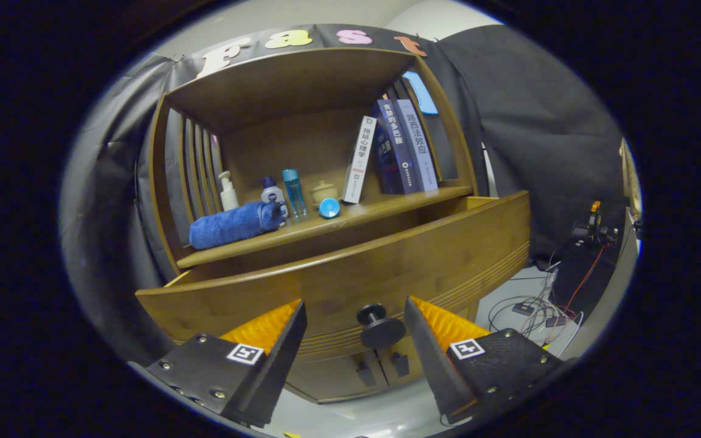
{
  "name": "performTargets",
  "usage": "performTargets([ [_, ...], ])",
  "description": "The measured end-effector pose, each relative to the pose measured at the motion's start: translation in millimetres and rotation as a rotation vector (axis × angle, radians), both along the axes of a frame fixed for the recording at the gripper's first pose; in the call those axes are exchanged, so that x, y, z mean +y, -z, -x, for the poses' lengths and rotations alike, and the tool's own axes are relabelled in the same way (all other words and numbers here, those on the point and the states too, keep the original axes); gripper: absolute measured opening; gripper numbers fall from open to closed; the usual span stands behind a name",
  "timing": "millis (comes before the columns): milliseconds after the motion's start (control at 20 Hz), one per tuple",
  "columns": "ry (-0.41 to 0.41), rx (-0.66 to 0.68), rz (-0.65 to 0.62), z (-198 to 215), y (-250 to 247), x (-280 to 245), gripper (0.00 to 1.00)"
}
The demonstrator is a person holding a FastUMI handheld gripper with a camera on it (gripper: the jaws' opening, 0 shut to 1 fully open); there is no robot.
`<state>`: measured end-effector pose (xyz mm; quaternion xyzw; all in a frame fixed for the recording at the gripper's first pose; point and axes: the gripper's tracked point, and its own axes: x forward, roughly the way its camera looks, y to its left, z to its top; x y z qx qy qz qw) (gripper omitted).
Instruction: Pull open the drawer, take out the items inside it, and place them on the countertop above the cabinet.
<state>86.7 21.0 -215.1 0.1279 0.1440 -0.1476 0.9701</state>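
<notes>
My tongs [355,313] are spread wide — round knob [381,328] sits between the fingers, untouched, on the grooved wooden drawer [338,280].

drawer [350,277] pulled out below bench [387,207] | knob [381,325] between gripper [355,316] fingers, apart | towel [235,224] at 9 o'clock of bottles [274,193] | books [396,152] at 3

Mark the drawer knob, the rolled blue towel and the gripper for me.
drawer knob [381,328], gripper view, its round face.
rolled blue towel [235,225], gripper view, mid-roll.
gripper [353,331], gripper view, open, midway between the fingertips.
</notes>
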Motion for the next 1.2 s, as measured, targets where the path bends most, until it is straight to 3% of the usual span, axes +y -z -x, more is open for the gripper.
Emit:
performTargets([
  [600, -0.045, 0.099, 0.062, 1, 29, 2, 0.96],
  [1200, -0.095, 0.096, 0.045, -8, 30, 0, 0.96],
])
